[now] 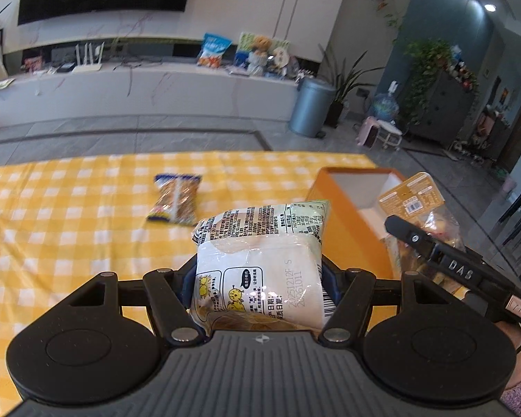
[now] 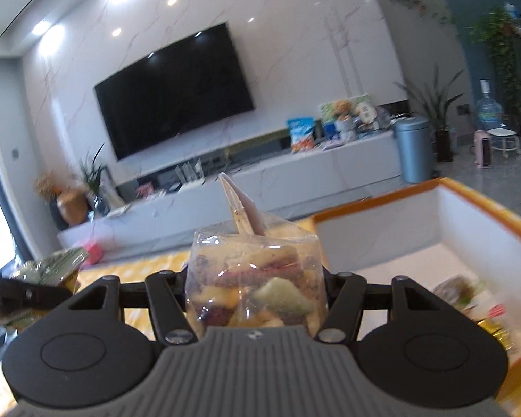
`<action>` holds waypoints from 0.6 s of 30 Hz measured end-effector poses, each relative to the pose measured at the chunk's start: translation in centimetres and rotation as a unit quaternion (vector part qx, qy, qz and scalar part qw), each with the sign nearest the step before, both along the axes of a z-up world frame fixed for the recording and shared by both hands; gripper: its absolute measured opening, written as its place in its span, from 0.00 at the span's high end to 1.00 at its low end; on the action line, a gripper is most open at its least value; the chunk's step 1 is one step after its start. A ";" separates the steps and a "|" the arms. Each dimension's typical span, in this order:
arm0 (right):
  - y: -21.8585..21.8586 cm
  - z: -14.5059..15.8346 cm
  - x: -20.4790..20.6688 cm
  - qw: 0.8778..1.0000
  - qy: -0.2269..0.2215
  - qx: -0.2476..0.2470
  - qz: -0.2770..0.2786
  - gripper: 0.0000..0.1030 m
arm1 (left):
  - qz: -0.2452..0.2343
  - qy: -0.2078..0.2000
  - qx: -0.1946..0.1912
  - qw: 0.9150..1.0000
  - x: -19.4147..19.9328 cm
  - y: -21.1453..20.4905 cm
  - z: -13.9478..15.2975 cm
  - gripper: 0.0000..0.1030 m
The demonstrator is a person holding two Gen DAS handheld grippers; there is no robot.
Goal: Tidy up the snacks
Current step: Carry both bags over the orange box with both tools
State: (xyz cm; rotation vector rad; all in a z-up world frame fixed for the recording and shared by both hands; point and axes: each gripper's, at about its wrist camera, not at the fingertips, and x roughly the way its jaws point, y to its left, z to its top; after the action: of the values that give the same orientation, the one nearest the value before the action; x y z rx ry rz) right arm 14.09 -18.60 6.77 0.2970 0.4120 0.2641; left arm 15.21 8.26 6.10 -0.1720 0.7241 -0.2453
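My left gripper point(image 1: 258, 278) is shut on a white snack packet point(image 1: 260, 264) with yellow cartoon chicks and black print, held above the yellow checked tablecloth point(image 1: 69, 229). My right gripper point(image 2: 255, 278) is shut on a clear bag of mixed dried fruit point(image 2: 257, 278), lifted beside the orange box point(image 2: 486, 215). In the left wrist view the right gripper's finger point(image 1: 444, 260) and its bag point(image 1: 413, 201) hang over the orange box point(image 1: 340, 208). A blue-edged biscuit packet point(image 1: 175, 198) lies on the cloth. The box holds some snack packets point(image 2: 469, 295).
The table's far edge drops to a grey floor. Beyond stand a long white TV bench point(image 1: 139, 87) with a TV point(image 2: 173, 97), a grey bin point(image 1: 311, 106) and potted plants. The left gripper's finger point(image 2: 27, 292) and its packet show at the right wrist view's left edge.
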 end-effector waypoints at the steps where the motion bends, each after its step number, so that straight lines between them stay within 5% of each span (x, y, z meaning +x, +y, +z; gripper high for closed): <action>1: -1.0 0.6 -0.2 1.000 -0.005 0.006 -0.011 0.42 | -0.003 -0.005 -0.005 1.000 0.0 -0.5 0.3 0.26; 7: -7.2 3.2 0.0 0.997 0.000 0.010 -0.075 0.42 | -0.023 -0.028 -0.051 0.998 0.9 -3.0 1.6 0.26; 10: -10.0 3.2 1.9 0.994 0.057 0.005 -0.089 0.42 | -0.032 -0.027 -0.077 0.996 1.5 -4.2 1.5 0.26; 18: -13.0 -0.7 7.2 0.978 0.163 0.089 -0.093 0.42 | -0.045 0.007 -0.070 0.996 3.8 -6.8 -1.3 0.26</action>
State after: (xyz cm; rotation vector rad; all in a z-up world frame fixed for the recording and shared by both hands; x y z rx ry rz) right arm 21.29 -31.65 6.10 0.5562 0.6825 0.0660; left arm 18.96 1.43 4.78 -0.2756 0.7306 -0.3813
